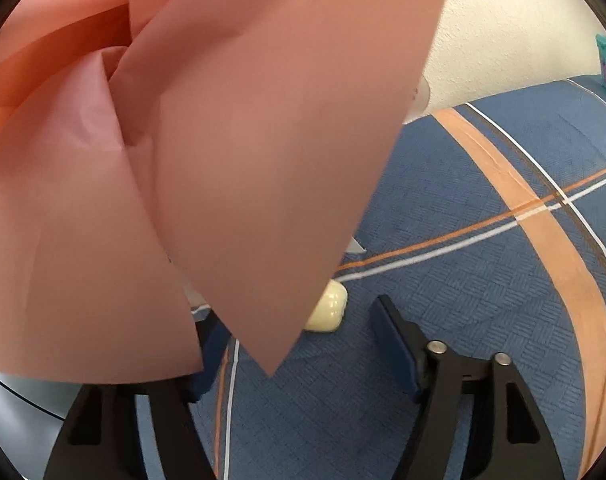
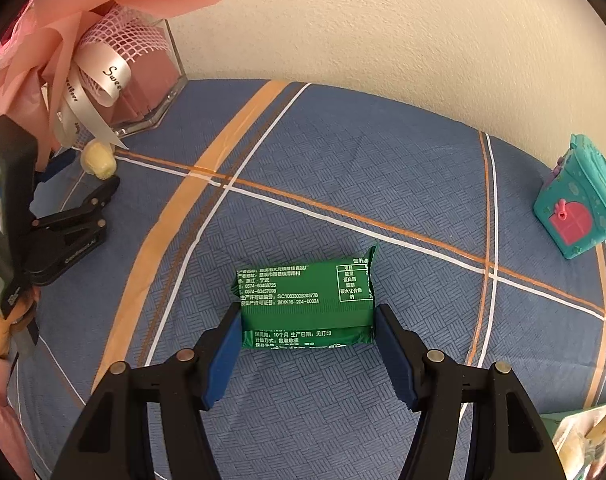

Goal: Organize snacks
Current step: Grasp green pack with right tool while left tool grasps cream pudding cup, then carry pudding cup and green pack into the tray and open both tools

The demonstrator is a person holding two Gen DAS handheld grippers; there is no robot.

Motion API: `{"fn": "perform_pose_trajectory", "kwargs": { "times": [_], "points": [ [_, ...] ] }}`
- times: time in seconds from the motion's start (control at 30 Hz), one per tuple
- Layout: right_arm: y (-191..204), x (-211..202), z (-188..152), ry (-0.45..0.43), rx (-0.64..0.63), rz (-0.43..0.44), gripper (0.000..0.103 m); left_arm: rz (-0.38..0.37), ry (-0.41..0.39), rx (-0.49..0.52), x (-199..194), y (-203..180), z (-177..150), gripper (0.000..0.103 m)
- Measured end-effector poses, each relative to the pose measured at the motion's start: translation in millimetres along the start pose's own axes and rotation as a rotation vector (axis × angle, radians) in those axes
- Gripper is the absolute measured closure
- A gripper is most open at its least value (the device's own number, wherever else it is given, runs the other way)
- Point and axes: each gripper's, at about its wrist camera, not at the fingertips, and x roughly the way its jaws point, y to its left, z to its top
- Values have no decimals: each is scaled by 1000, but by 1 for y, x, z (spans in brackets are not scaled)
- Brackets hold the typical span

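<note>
A green snack packet point(image 2: 307, 304) lies on the blue plaid cloth point(image 2: 343, 184), its printed back facing up. My right gripper point(image 2: 307, 314) is shut on it, one blue pad against each short side. A pale yellow snack point(image 1: 327, 308) sits at the foot of a pink paper bouquet point(image 1: 223, 140). My left gripper point(image 1: 299, 340) is open around the near end of the yellow snack, and a gap shows beside its right pad point(image 1: 395, 344). The paper hides most of its left finger. The right wrist view shows the same yellow snack point(image 2: 99, 162) and left gripper point(image 2: 85, 176) at far left.
The bouquet with its white ribbon stands in a clear glass box point(image 2: 159, 92) against the wall at back left. A teal toy house point(image 2: 579, 200) stands at the right. Another snack bag point(image 2: 583, 440) pokes in at the lower right corner.
</note>
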Motion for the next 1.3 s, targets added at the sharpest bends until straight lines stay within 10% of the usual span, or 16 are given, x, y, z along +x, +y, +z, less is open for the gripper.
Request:
{"fn": "perform_pose_trajectory", "kwargs": {
  "times": [0.17,0.67,1.3],
  "points": [
    [0,1,0,1,-3,-1,36,9,2,22,8,-5,7,57],
    [-2,-7,-13,-1,-2,18,36,-71,-13,-39,-25,5,-23,66],
    [-65,-125,-127,-24,192,60,36,-393,13,-354,-221,-69,-40,66]
  ]
}}
